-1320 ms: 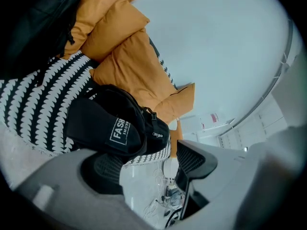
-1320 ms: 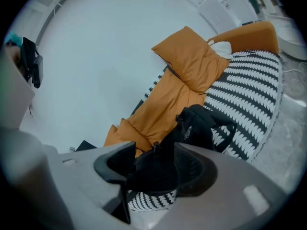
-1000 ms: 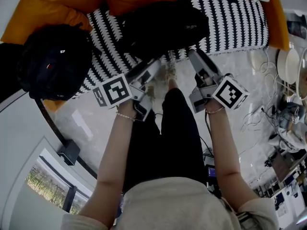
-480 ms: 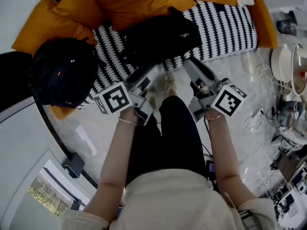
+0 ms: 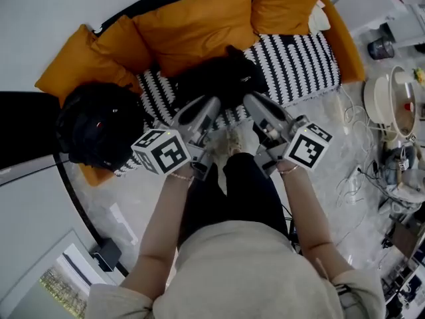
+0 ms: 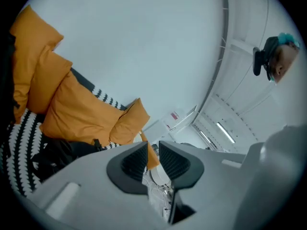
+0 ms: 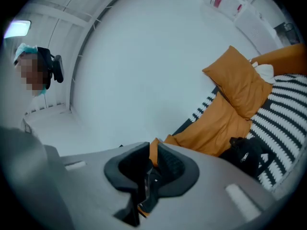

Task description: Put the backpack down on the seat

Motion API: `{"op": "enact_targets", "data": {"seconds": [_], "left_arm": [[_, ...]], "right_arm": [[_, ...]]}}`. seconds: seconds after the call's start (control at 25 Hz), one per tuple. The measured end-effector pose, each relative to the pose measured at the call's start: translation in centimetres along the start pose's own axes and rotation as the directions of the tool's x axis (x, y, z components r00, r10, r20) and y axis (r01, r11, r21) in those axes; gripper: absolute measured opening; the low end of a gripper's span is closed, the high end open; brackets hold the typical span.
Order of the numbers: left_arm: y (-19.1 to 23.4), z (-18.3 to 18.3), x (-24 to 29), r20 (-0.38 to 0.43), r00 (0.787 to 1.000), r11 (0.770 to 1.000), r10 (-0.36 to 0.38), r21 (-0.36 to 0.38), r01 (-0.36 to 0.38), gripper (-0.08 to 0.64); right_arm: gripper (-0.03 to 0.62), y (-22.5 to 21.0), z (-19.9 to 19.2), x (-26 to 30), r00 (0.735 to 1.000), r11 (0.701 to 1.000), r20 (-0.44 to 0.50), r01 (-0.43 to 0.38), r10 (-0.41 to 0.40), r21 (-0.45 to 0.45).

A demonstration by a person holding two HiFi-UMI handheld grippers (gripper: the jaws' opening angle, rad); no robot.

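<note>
Fingers of left gripper (image 6: 152, 148) and right gripper (image 7: 153, 150) have just been closing to narrow gaps, nothing between them. Beyond, backpack (image 5: 219, 78) lies on striped seat (image 5: 299, 58), against orange cushions (image 5: 192, 25). Looks set down; best to lift clear of its straps. Pale mark on it is too small to read.

An orange sofa (image 5: 346, 45) with plump orange cushions (image 5: 199, 18) and a black-and-white zigzag seat cover (image 5: 299, 55) stands at twelve o'clock against a plain white wall (image 5: 60, 12). The pale, glossy marble floor (image 5: 332, 171) spreads below it. A window onto greenery (image 5: 63, 291) lies at seven o'clock.
</note>
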State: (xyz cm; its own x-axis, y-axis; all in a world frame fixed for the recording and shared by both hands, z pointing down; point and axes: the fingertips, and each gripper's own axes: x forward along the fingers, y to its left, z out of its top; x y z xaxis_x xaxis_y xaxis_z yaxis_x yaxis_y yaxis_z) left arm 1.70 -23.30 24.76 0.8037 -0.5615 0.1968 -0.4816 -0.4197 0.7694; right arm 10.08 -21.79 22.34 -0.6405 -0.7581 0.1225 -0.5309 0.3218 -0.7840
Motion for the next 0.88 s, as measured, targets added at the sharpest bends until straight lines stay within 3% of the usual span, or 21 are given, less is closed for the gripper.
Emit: {"op": "enact_targets", "data": {"seconds": [0.4, 0.68, 0.88], "left_arm": [[-6.7, 4.2, -0.1, 0.044, 0.994, 0.991, -0.099, 0.098, 0.094, 0.021], [-9.9, 7.2, -0.8, 0.06, 0.99, 0.962, -0.129, 0.251, 0.11, 0.008], [-11.5, 8.4, -0.9, 0.078, 0.984, 0.951, -0.161, 0.278, 0.134, 0.008]], "right_arm": [[0.005, 4.6, 4.3, -1.1, 0.996, 0.998, 0.063, -0.057, 0.059, -0.04], [0.003, 7.9, 6.3, -1.2, 0.99, 0.989, 0.065, -0.116, 0.122, -0.093], [0.003, 9.9, 7.2, -1.2, 0.984, 0.977, 0.059, -0.159, 0.169, -0.143]]}}
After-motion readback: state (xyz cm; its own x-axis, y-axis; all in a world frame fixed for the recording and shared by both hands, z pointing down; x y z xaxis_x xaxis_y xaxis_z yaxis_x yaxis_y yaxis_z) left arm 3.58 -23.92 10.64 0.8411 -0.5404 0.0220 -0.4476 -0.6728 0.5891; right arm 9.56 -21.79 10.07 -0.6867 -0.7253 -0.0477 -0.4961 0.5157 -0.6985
